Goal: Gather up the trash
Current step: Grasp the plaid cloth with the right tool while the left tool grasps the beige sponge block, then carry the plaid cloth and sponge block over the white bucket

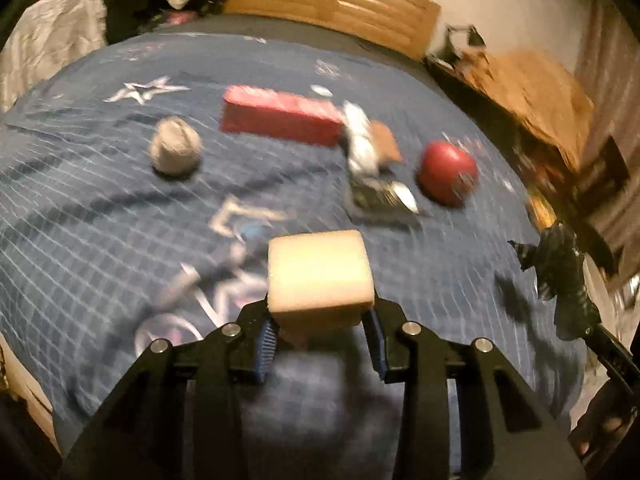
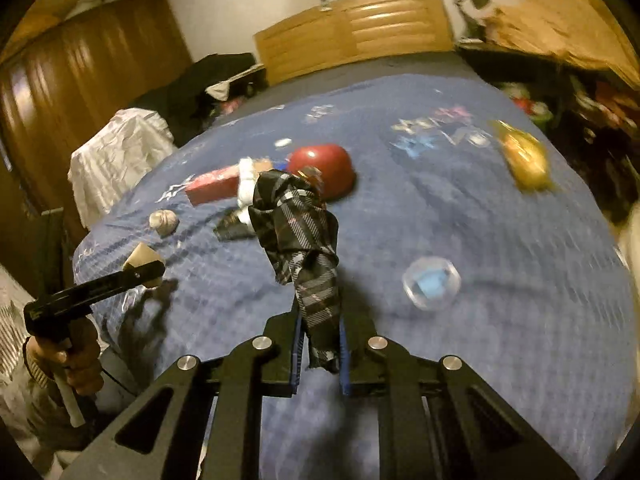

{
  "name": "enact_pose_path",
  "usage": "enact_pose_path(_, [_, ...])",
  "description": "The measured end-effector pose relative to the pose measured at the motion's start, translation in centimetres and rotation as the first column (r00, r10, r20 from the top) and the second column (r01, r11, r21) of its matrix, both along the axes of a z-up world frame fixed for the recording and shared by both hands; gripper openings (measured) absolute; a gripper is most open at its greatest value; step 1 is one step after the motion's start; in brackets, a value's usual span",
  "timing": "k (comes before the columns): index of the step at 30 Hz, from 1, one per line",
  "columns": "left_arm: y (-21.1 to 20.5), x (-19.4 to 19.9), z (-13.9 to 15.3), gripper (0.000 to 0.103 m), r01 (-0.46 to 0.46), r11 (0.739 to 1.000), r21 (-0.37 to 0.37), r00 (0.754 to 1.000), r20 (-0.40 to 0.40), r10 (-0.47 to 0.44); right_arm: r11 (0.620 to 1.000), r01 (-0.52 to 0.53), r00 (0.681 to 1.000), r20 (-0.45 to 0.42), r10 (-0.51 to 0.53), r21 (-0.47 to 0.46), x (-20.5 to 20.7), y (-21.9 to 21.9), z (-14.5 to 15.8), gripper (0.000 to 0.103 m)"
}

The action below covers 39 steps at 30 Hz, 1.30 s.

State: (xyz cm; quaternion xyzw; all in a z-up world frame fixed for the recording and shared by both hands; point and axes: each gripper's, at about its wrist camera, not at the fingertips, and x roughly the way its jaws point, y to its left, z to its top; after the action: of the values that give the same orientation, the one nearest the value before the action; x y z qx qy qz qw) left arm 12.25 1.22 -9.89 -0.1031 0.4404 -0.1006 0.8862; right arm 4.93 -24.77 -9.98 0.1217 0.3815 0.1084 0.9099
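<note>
My left gripper (image 1: 320, 316) is shut on a cream foam block (image 1: 318, 270), held above the blue bedspread (image 1: 100, 220); the block also shows in the right wrist view (image 2: 144, 260). My right gripper (image 2: 320, 344) is shut on a dark striped crumpled wrapper (image 2: 298, 220), also seen at the right edge of the left wrist view (image 1: 560, 276). On the bed lie a grey crumpled ball (image 1: 175, 151), a red box (image 1: 280, 116), a red round object (image 1: 447, 172), a white and black wrapper (image 1: 372, 168), a clear plastic lid (image 2: 431, 283) and a gold wrapper (image 2: 524, 156).
A wooden headboard (image 2: 352, 28) stands at the far end of the bed. A brown paper bag (image 1: 532, 96) and clutter sit on the right side. A white crumpled cloth (image 2: 120, 152) and a wooden wardrobe (image 2: 80, 80) are on the left.
</note>
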Motion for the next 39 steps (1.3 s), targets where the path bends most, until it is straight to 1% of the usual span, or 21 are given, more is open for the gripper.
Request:
enact_pose_path(2, [-1.1,-0.5,-0.9,0.036,0.034,0.999,0.007,0.999,-0.035,-0.034,1.0,0.02,0.999,-0.026,-0.02,-0.001,-1.9,-0.4,-0.8,0.016])
enact_pose_path(4, [-1.6,-0.8,-1.5,0.036,0.043,0.999,0.017,0.998,-0.049,-0.042,0.999,0.03,0.998,-0.055,-0.03,0.013,-3.1,-0.6,-1.9,0.016])
enact_pose_path(6, [-1.8,-0.7,-1.8,0.037,0.044,0.999,0.028,0.998,-0.039,-0.043,0.999,0.038,0.997,-0.069,-0.037,0.02,-3.7,-0.6,-2.9,0.019])
enact_pose_path(8, [-1.6,-0.7,-2.0,0.037,0.035,0.999,0.011,0.999,-0.029,-0.035,0.999,0.038,0.997,-0.07,-0.036,0.024,-3.6,-0.4,-3.4,0.023])
enact_pose_path(10, [-1.5,-0.7,-2.0,0.037,0.038,0.999,0.017,0.999,-0.018,-0.037,0.999,0.037,0.998,-0.059,-0.036,0.025,-3.4,-0.1,-3.6,0.031])
enact_pose_path(11, [-1.6,-0.8,-2.0,0.037,0.037,0.999,0.023,0.999,-0.011,-0.037,0.999,0.041,0.998,-0.05,-0.04,0.025,-3.6,-0.2,-3.5,0.038])
enact_pose_path(13, [-1.7,-1.1,-1.9,0.038,0.033,0.999,0.03,0.999,-0.004,-0.033,0.998,0.049,0.998,-0.027,-0.048,0.027,-3.8,-0.4,-3.2,0.062])
enact_pose_path(15, [-1.8,-1.1,-1.9,0.039,0.03,0.999,0.038,1.0,0.002,-0.03,0.998,0.061,0.998,0.013,-0.062,0.017,-3.9,-0.6,-2.3,0.071])
enact_pose_path(16, [-1.8,-1.2,-1.9,0.042,0.029,0.999,0.04,1.0,0.005,-0.029,0.998,0.063,0.998,0.027,-0.063,0.011,-3.8,-0.6,-2.0,0.073])
enact_pose_path(19, [-2.2,-1.3,-1.8,0.046,0.026,0.998,0.053,1.0,0.013,-0.027,0.998,0.05,0.998,0.045,-0.049,-0.025,-2.8,-0.4,-1.4,0.073])
enact_pose_path(22, [-2.5,-1.2,-1.9,0.046,0.027,0.997,0.073,0.999,0.018,-0.028,0.998,0.028,0.999,0.038,-0.026,-0.058,-1.5,0.2,-1.8,0.072])
enact_pose_path(23, [-2.6,-1.2,-1.9,0.046,0.028,0.996,0.081,0.999,0.021,-0.03,0.998,0.02,0.999,0.032,-0.018,-0.061,-1.1,0.4,-2.1,0.069])
enact_pose_path(24, [-2.7,-1.2,-1.9,0.046,0.033,0.996,0.086,0.999,0.021,-0.035,0.998,0.009,1.0,0.018,-0.008,-0.066,-0.6,0.6,-2.5,0.056])
enact_pose_path(25, [-2.8,-1.2,-1.9,0.043,0.035,0.995,0.09,0.999,0.023,-0.037,0.998,0.0,1.0,-0.006,-0.001,-0.068,-0.2,0.9,-3.1,0.029])
enact_pose_path(26, [-2.8,-1.2,-1.8,0.037,0.033,0.995,0.097,0.999,0.026,-0.035,0.998,-0.002,1.0,-0.029,0.0,-0.062,0.1,1.0,-3.5,0.028])
enact_pose_path(27, [-2.8,-1.1,-1.8,0.037,0.032,0.994,0.1,0.999,0.026,-0.035,0.999,0.002,0.999,-0.037,-0.004,-0.046,0.1,1.0,-3.9,0.027])
enact_pose_path(30, [-2.6,-1.2,-1.3,0.036,0.019,0.995,0.101,0.999,0.042,-0.023,1.0,0.013,1.0,-0.01,-0.013,-0.02,-0.6,1.0,-3.4,0.026])
enact_pose_path(34, [-3.2,-1.6,0.1,0.036,-0.005,0.99,0.142,0.996,0.093,-0.009,1.0,0.028,0.999,0.03,-0.028,0.007,-1.9,1.1,-2.2,0.026])
enact_pose_path(39, [-4.5,-2.8,1.8,0.036,-0.03,0.979,0.203,0.986,0.167,-0.005,0.999,0.039,0.996,0.078,-0.041,0.018,-3.7,1.9,-1.0,0.026])
